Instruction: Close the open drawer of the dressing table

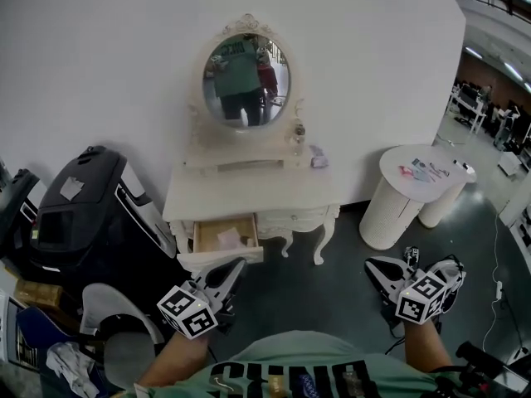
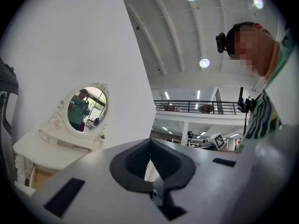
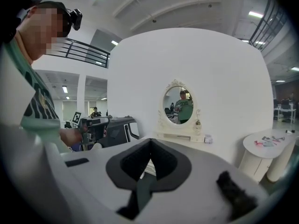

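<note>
Head view. One white dressing table (image 1: 249, 196) stands against the white wall and carries one oval mirror (image 1: 246, 80), in which a person in a green shirt is reflected. Of its two front panels, one is the open drawer (image 1: 224, 237), on the left side and pulled out toward me, with one pale scrap (image 1: 229, 239) lying in its wooden interior. The other panel (image 1: 294, 220), to the right, sits flush. On the surface near the mirror's right edge stand two small items: one small bottle (image 1: 299, 131) and one lilac box (image 1: 319, 162).

I hold two tools. My left tool (image 1: 235, 266) is level with the floor just in front of the open drawer, near its front but not touching it. Its jaws are closed together on nothing. My right tool (image 1: 377, 268) is well apart from the drawer, over the dark floor to the right of the table legs. Its jaws also meet, with nothing between them.

To the right of the dressing table stand two round white pedestals (image 1: 415, 191), touching each other. To its left is one black machine (image 1: 83, 214).
</note>
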The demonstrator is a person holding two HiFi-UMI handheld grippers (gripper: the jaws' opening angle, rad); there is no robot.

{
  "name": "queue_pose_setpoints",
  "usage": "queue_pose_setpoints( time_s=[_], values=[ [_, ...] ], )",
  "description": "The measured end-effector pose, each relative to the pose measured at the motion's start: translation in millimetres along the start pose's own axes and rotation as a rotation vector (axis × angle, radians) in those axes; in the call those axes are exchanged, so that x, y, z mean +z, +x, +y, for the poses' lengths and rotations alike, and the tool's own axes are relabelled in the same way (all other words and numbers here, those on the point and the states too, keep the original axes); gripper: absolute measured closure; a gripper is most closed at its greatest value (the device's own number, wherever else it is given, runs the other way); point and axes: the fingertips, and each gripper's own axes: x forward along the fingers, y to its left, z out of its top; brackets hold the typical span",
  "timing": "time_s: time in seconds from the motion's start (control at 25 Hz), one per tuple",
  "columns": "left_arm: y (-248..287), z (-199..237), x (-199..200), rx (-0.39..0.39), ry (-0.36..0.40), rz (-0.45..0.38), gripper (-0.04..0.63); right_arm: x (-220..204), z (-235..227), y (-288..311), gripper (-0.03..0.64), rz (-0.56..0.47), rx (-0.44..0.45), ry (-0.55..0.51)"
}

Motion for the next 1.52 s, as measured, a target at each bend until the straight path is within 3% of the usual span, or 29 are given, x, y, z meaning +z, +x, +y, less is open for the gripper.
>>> queue_pose_setpoints(
  time_s=[0.44, 1.08, 1.52],
  values=[
    [22.1, 40.1, -14.2, 0.022, -0.031, 0.014, 0.586, -2.7, -30.6, 40.2, 0.606, 0.037, 0.026, 0.013],
    [192.8, -48.2, -58.1, 0.130, 0.022, -0.037, 0.586, 6.1, -213.1, -10.4, 0.606, -0.007, 0.200, -0.050],
    [247.3, -65.9, -74.8, 0.144, 0.020, -0.012, 0.586, 0.9, -267.6, -26.0, 0.606, -0.025, 0.216, -0.035]
  ],
)
